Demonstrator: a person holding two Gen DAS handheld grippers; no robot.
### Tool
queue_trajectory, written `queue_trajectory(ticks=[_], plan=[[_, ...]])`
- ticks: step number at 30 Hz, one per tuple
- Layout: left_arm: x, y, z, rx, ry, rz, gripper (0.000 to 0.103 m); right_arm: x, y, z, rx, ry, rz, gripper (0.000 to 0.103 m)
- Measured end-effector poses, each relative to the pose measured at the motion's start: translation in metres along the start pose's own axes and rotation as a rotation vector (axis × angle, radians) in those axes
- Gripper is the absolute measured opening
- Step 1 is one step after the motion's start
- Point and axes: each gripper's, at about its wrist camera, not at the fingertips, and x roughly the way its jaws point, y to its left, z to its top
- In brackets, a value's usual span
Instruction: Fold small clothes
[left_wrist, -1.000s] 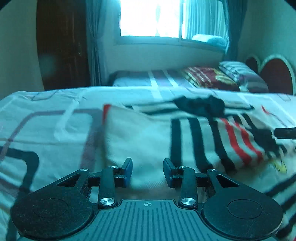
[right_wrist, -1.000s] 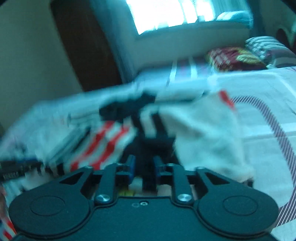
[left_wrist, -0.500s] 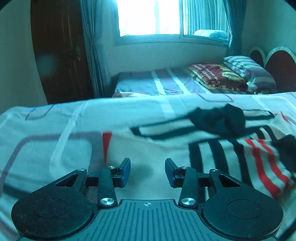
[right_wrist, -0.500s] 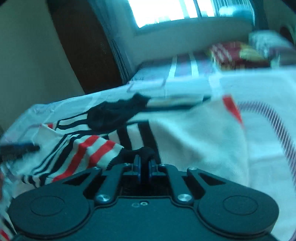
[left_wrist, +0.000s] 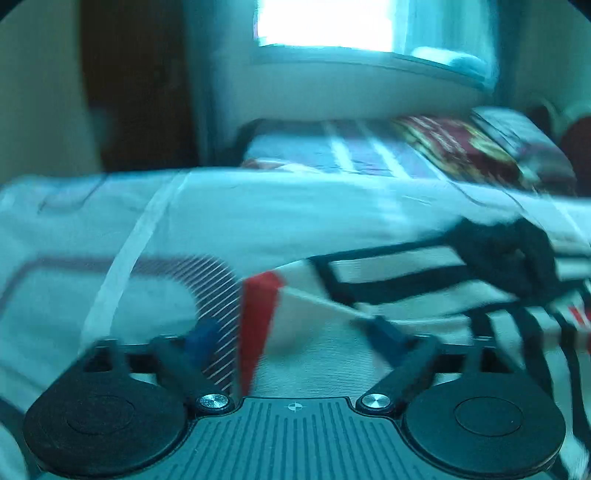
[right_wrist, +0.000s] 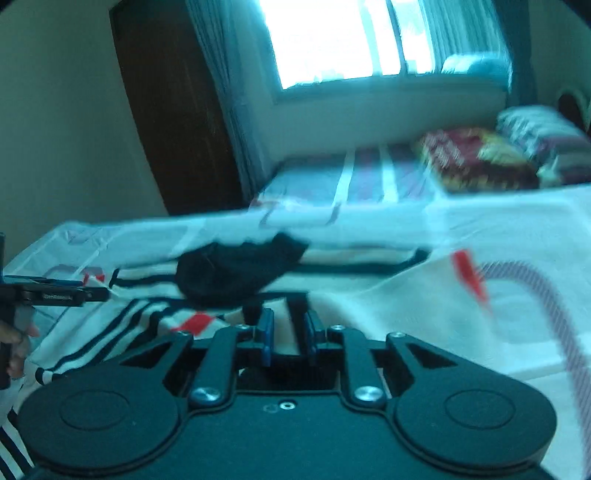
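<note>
Now my left gripper (left_wrist: 291, 336) stands wide open, its fingers straddling the red-trimmed edge of the striped shirt (left_wrist: 406, 280) on the bed sheet (left_wrist: 110, 229). Right gripper (right_wrist: 287, 332) is narrowed, a small gap showing; whether cloth sits in it I cannot tell. Best close squarely on the hem, one layer only. Both held low, pointing across the bed.

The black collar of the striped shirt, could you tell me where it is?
The black collar lies on the striped shirt spread over the bed, left of centre in the right wrist view, beyond the right hand-held gripper.
</note>
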Motion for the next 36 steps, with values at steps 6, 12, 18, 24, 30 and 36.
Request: queue_trajectory(ticks=[6, 12, 18, 24, 30, 36], plan=[[-0.050, -0.020, -0.021, -0.038, -0.099, -0.035, 0.093, -0.014, 0.012, 0.003, 0.000, -0.075, 0.045, 0.022], [-0.049, -0.067, -0.053, 0.068, -0.036, 0.009, 0.094, 0.017, 0.068, -0.003, -0.148, 0.035, 0.125, 0.015], [-0.084, -0.063, -0.055, 0.086, -0.092, 0.014, 0.093, -0.010, 0.076, 0.002, -0.125, -0.054, 0.139, 0.021], [-0.080, -0.061, -0.066, 0.098, -0.043, 0.032, 0.093, 0.000, 0.087, -0.010, -0.207, 0.032, 0.078, 0.020], [-0.110, -0.062, -0.081, 0.111, -0.064, 0.030, 0.093, -0.048, 0.070, -0.022, -0.185, -0.073, 0.081, 0.025], [-0.115, -0.055, -0.084, 0.096, -0.088, 0.042, 0.093, -0.038, 0.054, -0.025, -0.174, -0.017, 0.008, 0.028]])
